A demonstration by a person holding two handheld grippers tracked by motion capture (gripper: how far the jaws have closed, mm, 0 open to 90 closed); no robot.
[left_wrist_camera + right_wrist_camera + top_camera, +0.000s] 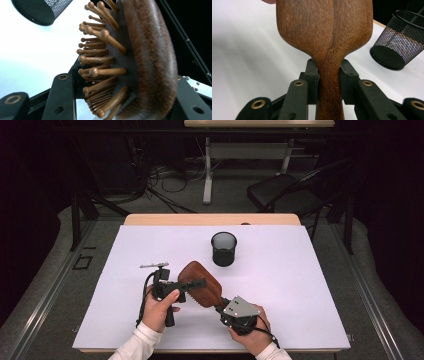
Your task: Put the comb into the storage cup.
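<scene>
A brown wooden hairbrush [202, 282] is held above the white table by both grippers. My right gripper [223, 303] is shut on its narrow handle; in the right gripper view the two pads press on either side of the handle [329, 100], with the brush's smooth back [324, 27] facing the camera. My left gripper [196, 284] is shut across the brush head. In the left gripper view one jaw sits among the wooden bristles [100, 60] and the other lies against the rounded back [155, 62].
A black mesh cup [223, 248] stands upright behind the brush, toward the table's far middle. A small grey metal piece [154, 265] lies left of the left hand. The white table cover [300, 285] reaches out to the right. A black chair [285, 195] stands beyond the table.
</scene>
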